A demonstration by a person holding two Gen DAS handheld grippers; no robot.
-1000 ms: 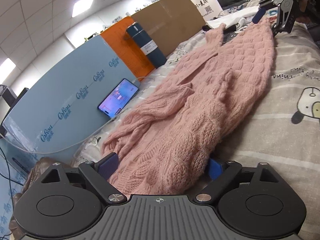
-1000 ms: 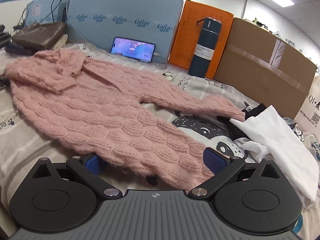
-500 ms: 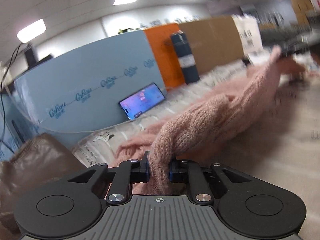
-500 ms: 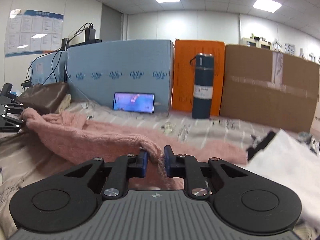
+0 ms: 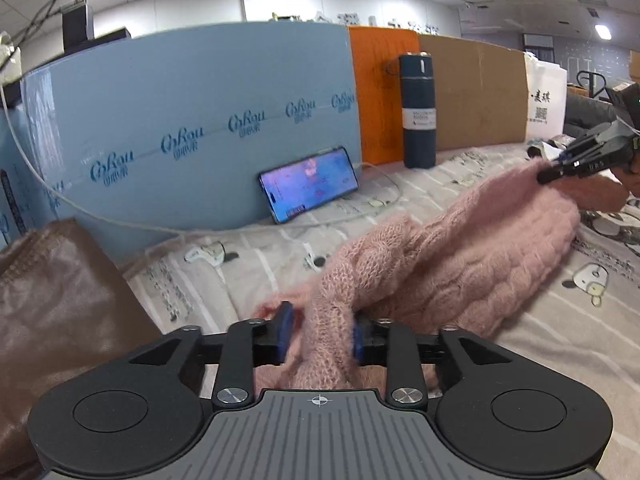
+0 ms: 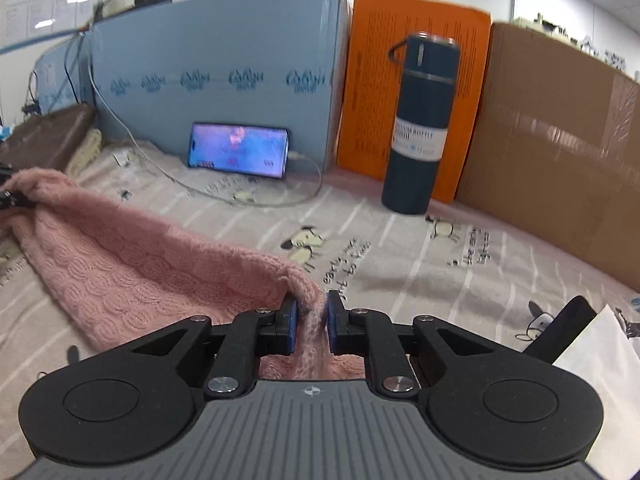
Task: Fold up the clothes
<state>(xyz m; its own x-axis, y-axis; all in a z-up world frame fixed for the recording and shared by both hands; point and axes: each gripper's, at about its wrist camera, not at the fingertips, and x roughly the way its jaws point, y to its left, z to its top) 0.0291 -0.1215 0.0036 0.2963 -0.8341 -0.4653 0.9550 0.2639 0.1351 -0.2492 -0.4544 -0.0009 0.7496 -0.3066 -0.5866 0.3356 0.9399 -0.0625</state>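
Note:
A pink cable-knit sweater (image 5: 472, 256) lies folded over along the printed bedsheet (image 5: 560, 328). It also shows in the right wrist view (image 6: 120, 264). My left gripper (image 5: 320, 332) has its jaws partly apart, with a bunch of the sweater's edge lying between them. My right gripper (image 6: 312, 320) is shut on the sweater's other edge. The right gripper also shows far right in the left wrist view (image 5: 576, 160), pinching the knit.
A phone (image 6: 238, 155) leans on a blue foam board (image 5: 180, 128), its cable trailing over the sheet. A dark blue flask (image 6: 420, 124) stands before an orange board and cardboard box (image 6: 560, 152). A brown bag (image 5: 52, 300) lies at the left; white cloth (image 6: 600, 360) at the right.
Both grippers closed on the sweater's near edge, lifted it and carried it toward the back, folding it over. The left jaws have since parted somewhat.

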